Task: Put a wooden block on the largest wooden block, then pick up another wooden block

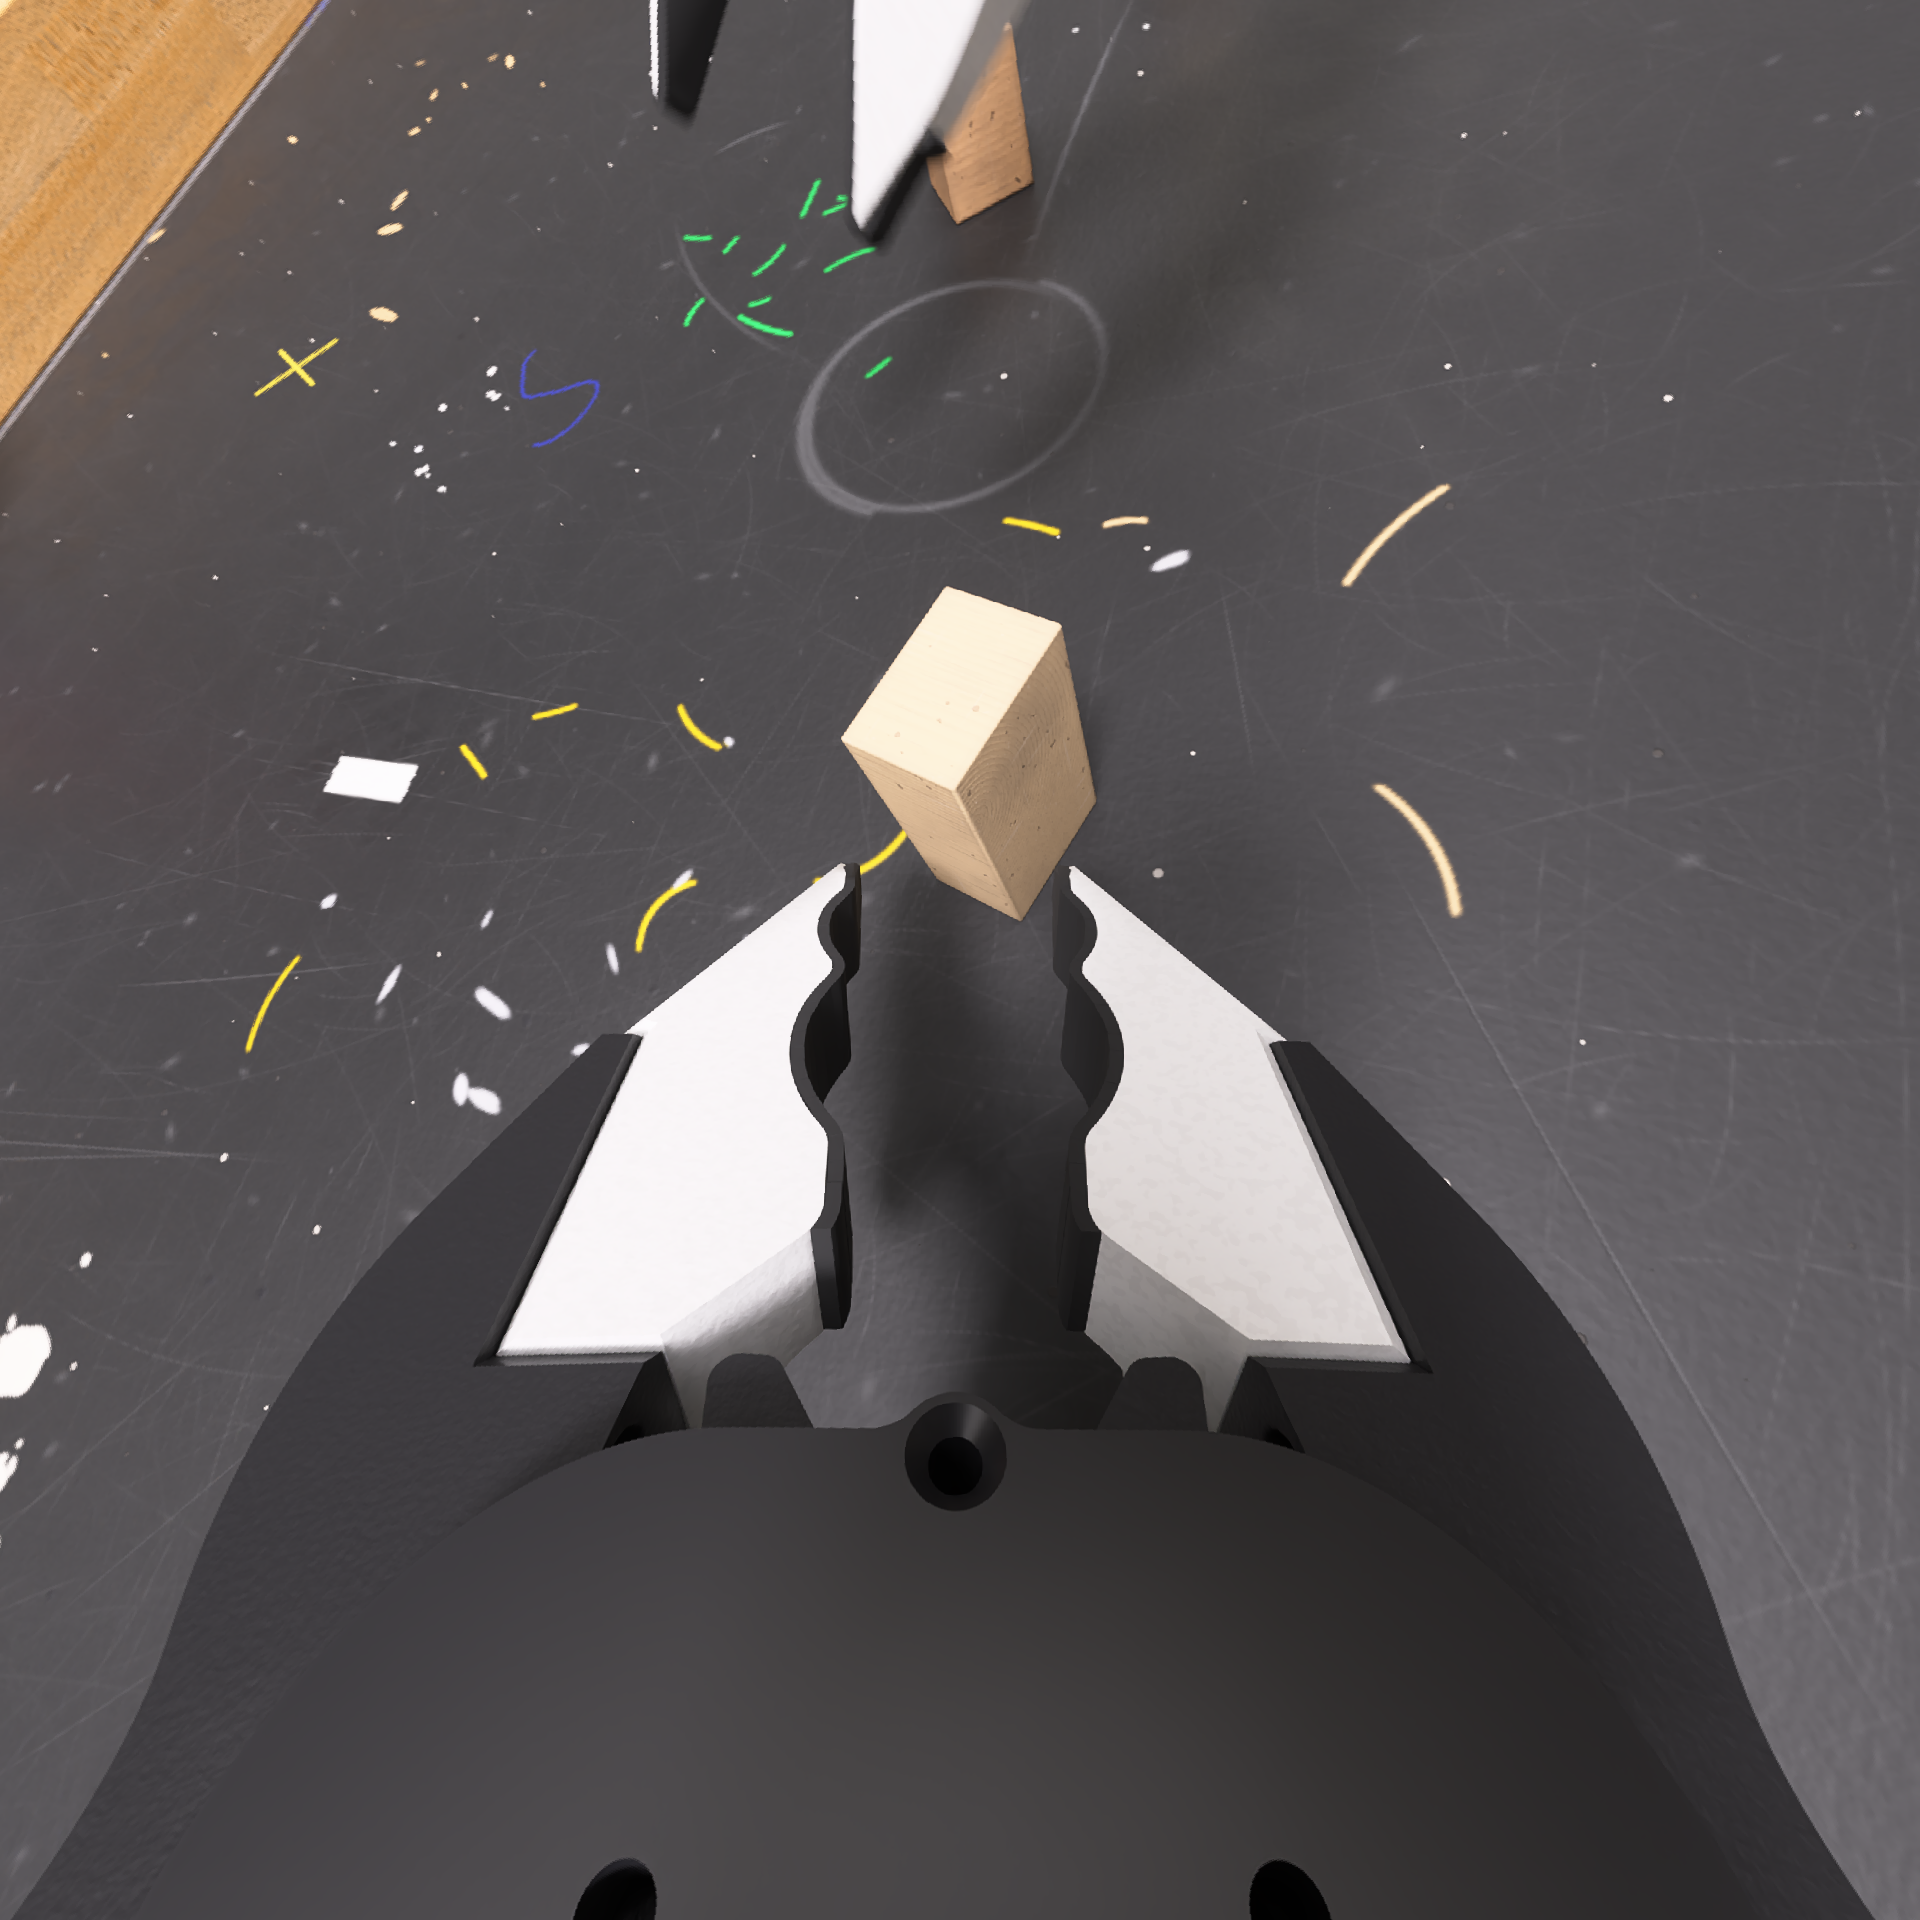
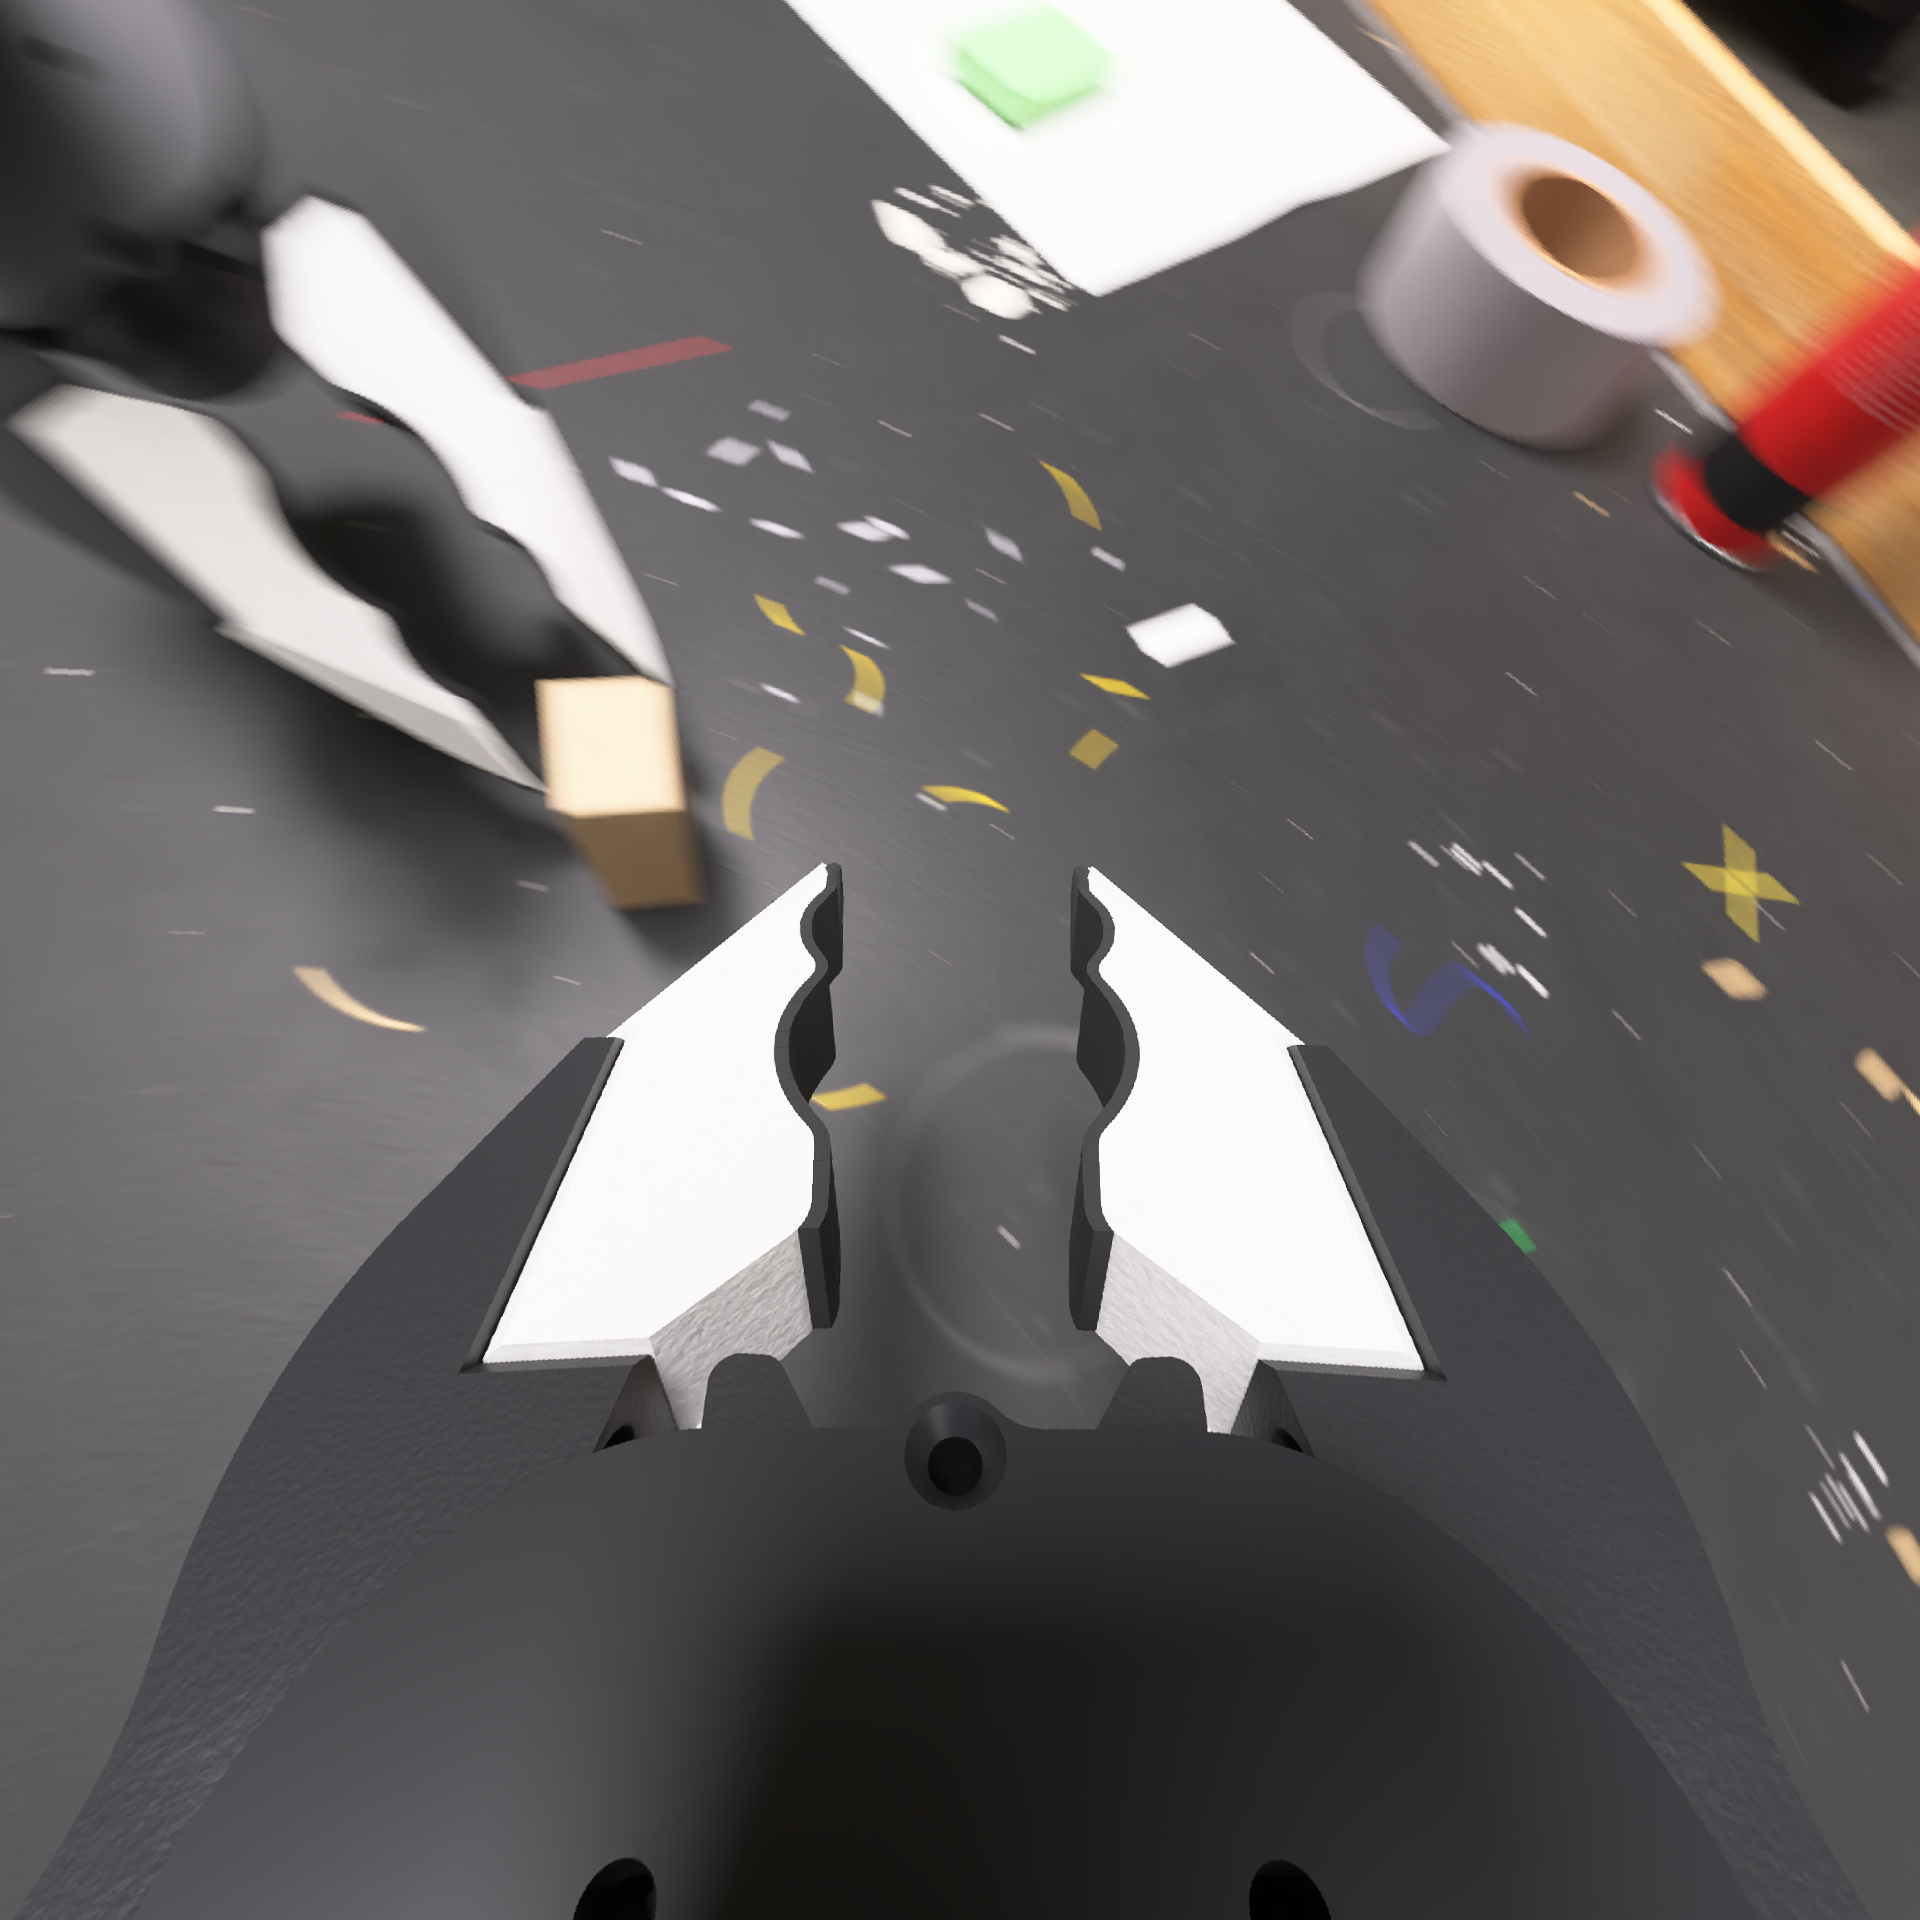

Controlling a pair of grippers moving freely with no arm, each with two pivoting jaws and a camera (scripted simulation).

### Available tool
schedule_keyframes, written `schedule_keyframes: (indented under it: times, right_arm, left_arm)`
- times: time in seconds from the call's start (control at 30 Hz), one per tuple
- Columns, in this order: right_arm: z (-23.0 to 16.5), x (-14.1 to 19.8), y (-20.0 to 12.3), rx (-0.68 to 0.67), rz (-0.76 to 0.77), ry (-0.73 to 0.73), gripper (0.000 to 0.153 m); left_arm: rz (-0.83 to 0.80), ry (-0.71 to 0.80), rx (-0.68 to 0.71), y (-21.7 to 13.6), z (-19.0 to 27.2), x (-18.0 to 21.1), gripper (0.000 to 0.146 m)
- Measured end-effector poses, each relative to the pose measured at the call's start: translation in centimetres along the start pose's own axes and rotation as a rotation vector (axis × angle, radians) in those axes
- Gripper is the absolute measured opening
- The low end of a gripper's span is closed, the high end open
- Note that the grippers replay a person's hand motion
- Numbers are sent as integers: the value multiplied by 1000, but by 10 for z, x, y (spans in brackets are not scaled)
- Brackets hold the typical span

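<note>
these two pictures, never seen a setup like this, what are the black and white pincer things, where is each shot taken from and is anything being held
Each picture comes from a camera mounted on a two-finger claw, looking forward along its fingers. The first shows the left claw; the second shows the right claw. Both have black bodies with white finger faces, and both are open, holding nothing.

Below them is a dark, scratched work mat with coloured scribbles, lying on a wooden table.

A pale wooden block sits just past the left claw's tips, untouched. The same block shows in the right wrist view, with the left claw beside it. A second wooden block sits far back in the left wrist view, partly hidden behind the right claw.

The blurred right wrist view also shows a roll of white tape, a white sheet with a green square, and a red tool.
</note>
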State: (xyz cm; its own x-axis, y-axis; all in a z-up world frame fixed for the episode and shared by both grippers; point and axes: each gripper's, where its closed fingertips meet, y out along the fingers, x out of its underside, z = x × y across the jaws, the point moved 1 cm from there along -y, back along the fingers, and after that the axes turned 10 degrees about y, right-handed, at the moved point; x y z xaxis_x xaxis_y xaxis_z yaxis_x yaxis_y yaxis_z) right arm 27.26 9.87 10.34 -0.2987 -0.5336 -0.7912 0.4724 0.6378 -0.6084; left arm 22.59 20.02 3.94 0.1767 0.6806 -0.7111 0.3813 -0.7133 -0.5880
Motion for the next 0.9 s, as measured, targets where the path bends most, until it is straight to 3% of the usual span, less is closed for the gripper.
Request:
schedule_keyframes:
  times: [0.13, 0.4, 0.7, 0.8, 0.9]
  right_arm:
    - [81, 46, -27, 283, -59, 157, 46]
    - [117, 106, -30, 408, -196, 249, 53]
    - [113, 130, -42, 332, -227, 326, 32]
    - [113, 124, -44, 338, -212, 320, 32]
    - [95, 90, -47, 294, -104, 258, 32]
  left_arm:
    - [7, 1, -16, -1, -2, -2, 37]
    - [-3, 5, -22, 0, -2, 0, 38]
    - [-4, 8, -20, 1, -2, 0, 38]
    - [4, 5, -26, 0, -3, -1, 38]
    - [6, 4, -24, 0, -4, -1, 38]
